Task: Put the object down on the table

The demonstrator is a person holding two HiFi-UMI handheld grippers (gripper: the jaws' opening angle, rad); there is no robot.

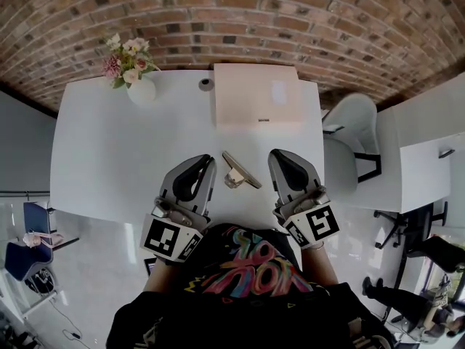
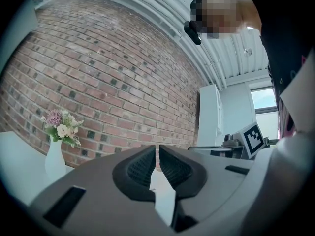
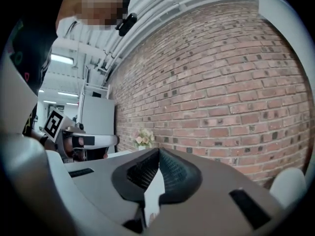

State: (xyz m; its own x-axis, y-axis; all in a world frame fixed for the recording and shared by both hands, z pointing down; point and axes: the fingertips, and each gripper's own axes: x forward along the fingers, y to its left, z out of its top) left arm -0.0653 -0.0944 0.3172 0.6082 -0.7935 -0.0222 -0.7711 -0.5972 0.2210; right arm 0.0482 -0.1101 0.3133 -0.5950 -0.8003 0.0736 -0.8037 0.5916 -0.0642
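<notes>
A red-brown brick wall fills the far side, well ahead of both tools. In front of it the broad white table spreads out ahead of the jaws. Outside the right gripper, a white moulded chair stands just beside the table's edge, with a second white desk further out. Straight ahead of the jaws and well apart from them, a pale pink flat rectangular board lies by the far edge.

Now the tools. On the left gripper the jaws are drawn together, with only a sliver between the tips and nothing between the pads. The right gripper is clenched tip to tip, and it is empty too. Both are held level, side by side, with their tips over the near part of the table.

The object is down. It is a tan flat bar with a silvery metal piece at its near-left side, though what it is exactly I can't tell. It lies on the table between the two grippers and touches neither. Its long axis runs diagonally, with one end pointing away towards the left gripper's tip and the other pointing back towards the right gripper's body. Only the two grippers flank it.

Ahead of the left gripper and out to its side, near the far corner, a white rounded vase holds pink and cream flowers. Smallest of all, a little dark round disc sits just beside the board.
</notes>
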